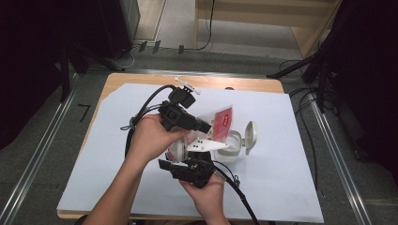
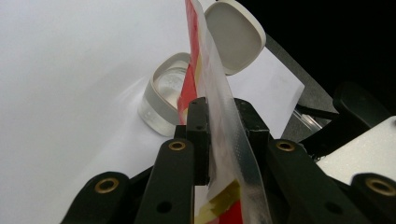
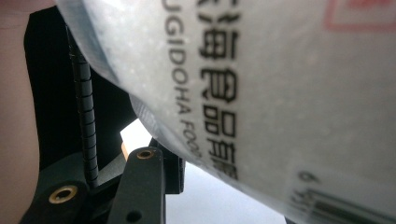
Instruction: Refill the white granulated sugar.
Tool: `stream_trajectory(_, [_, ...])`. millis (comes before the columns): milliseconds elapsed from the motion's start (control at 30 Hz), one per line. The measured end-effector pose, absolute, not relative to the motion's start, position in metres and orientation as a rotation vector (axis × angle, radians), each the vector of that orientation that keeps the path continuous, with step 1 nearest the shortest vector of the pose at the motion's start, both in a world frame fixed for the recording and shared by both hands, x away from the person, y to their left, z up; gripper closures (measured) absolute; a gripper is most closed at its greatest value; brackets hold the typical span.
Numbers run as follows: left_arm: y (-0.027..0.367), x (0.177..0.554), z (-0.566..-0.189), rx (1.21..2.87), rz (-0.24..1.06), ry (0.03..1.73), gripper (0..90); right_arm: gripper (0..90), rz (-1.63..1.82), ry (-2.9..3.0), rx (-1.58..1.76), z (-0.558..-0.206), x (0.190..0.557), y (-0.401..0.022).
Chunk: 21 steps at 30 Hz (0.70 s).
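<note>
A clear and red plastic pouch [image 1: 221, 118] hangs over the middle of the table. My left gripper [image 1: 206, 127] is shut on its edge; in the left gripper view the pouch [image 2: 204, 56] runs edge-on between the closed jaws [image 2: 219, 107]. Under it stands a small clear container [image 1: 232, 150] with its white flip lid [image 1: 251, 136] open, and the same container [image 2: 163, 100] lies just past the left jaws. My right gripper [image 1: 184, 153] comes in from below, shut on the pouch's bulging printed body [image 3: 280, 93]. One finger [image 3: 140, 182] shows; the other is hidden behind the pouch.
A pale sheet [image 1: 117, 154] covers most of the wooden table [image 1: 141, 78]. A small white part [image 1: 187, 87] lies near the back edge. Black cables [image 1: 237, 192] trail from both grippers. Dark equipment and rails stand around the table on the floor.
</note>
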State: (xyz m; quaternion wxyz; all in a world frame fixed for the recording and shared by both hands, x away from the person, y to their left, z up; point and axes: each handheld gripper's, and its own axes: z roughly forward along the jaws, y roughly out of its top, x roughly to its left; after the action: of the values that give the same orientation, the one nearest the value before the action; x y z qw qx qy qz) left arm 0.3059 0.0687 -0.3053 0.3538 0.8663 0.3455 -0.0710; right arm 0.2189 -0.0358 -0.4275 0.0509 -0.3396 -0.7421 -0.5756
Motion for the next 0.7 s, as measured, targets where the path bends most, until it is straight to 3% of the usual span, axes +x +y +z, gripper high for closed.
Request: stream_trajectory(700, [0.0661,0.3063,-0.3063,2.247,-0.184,0.892,79.4,62.8,-1.759,-2.258,-1.036,-0.4294,0.2192,-0.0361])
